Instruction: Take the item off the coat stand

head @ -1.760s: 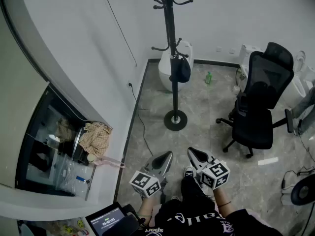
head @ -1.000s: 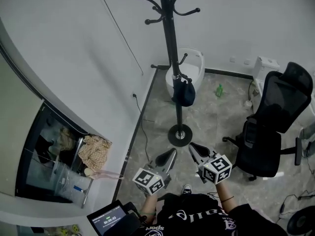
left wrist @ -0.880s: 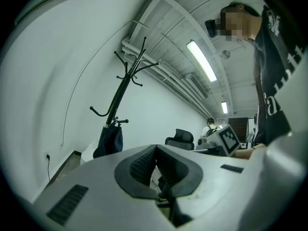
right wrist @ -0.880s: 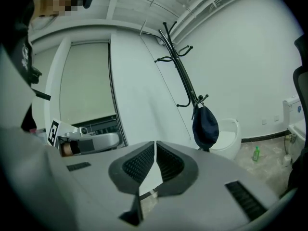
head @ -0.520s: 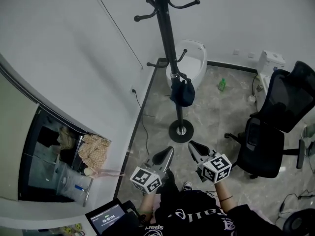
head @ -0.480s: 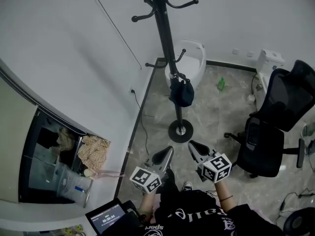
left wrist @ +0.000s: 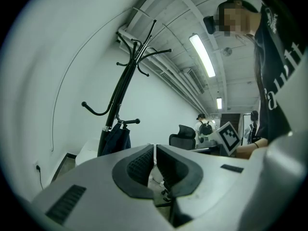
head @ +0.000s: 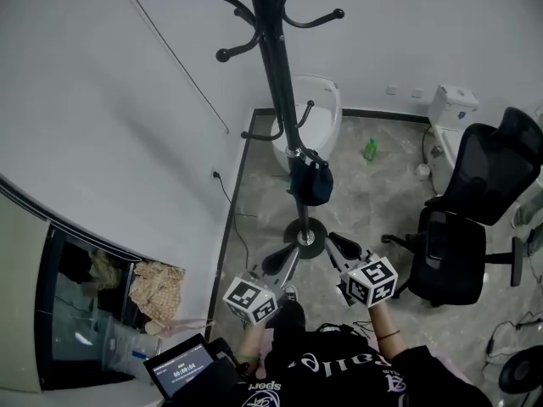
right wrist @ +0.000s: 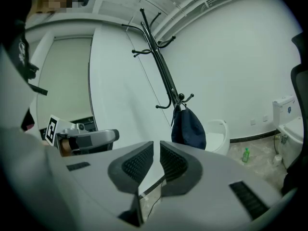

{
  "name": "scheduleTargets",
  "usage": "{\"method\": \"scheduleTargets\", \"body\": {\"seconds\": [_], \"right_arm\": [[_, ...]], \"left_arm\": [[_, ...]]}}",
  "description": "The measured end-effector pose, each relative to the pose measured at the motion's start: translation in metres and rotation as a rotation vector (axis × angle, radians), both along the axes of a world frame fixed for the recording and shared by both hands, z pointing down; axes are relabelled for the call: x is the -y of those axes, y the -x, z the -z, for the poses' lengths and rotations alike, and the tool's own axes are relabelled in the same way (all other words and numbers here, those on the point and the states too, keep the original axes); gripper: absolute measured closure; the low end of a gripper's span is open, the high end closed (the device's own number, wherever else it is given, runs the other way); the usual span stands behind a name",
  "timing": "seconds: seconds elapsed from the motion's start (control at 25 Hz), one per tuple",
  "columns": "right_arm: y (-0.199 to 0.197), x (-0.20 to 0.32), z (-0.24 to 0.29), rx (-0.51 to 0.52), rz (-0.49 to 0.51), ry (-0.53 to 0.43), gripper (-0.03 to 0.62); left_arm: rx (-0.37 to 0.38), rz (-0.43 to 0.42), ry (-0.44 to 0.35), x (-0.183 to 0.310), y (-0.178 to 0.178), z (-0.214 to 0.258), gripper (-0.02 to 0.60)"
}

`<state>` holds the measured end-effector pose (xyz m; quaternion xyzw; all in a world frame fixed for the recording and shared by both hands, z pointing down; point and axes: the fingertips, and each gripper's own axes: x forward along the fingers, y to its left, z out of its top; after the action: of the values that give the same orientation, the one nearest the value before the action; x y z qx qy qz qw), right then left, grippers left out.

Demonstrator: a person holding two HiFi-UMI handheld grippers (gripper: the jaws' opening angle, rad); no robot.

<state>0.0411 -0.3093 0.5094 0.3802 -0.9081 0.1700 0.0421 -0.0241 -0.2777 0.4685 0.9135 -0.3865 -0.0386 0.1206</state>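
Left gripper (head: 274, 262): your fingers (left wrist: 139, 165) are closed against each other, with only a thin seam between the pads. Nothing is held and nothing touched.

Right gripper (head: 338, 243): same condition. The fingers (right wrist: 139, 163) are together with a hairline slit between them, empty and clear of everything.

You hold both grippers side by side in front of your body, pointing toward the coat stand (head: 276, 83).

Task item: the dark navy bag (head: 311, 181) hangs by its strap from a low hook on the stand's black pole, just above the round base (head: 305, 227). In the left gripper view the bag (left wrist: 115, 138) sits left of the finger line. In the right gripper view the bag (right wrist: 188, 126) hangs slightly right of it, above the fingers. Neither gripper is in contact with it.

Surroundings: a white tub-shaped container (head: 318, 108) stands behind the pole, a green bottle (head: 370, 149) is on the floor to its right, and a black office chair (head: 462, 227) is further right.

Change against the earlier head views: the stand now looms larger and closer. Its base, previously separated from your fingertips by open floor, now lies right at them in the head view. The office chair has shifted toward the right edge. The bag is unchanged on its hook, and both pairs of fingers are closed as before.
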Motion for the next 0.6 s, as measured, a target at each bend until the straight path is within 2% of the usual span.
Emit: {"method": "scheduleTargets", "body": {"seconds": [0.32,0.44,0.6], "right_arm": [[0.025,0.064,0.000,-0.078,-0.091,0.002,0.555],[0.031,0.085,-0.004,-0.120,-0.120,-0.017,0.500],[0.033,0.113,-0.012,-0.166,-0.176,-0.020,0.465]], "left_arm": [[0.005,-0.102,-0.031,0.063,0.022,0.014,0.577],[0.010,-0.139,-0.026,0.080,0.028,0.008,0.577],[0.001,-0.191,-0.015,0.099,0.032,0.000,0.577]]}}
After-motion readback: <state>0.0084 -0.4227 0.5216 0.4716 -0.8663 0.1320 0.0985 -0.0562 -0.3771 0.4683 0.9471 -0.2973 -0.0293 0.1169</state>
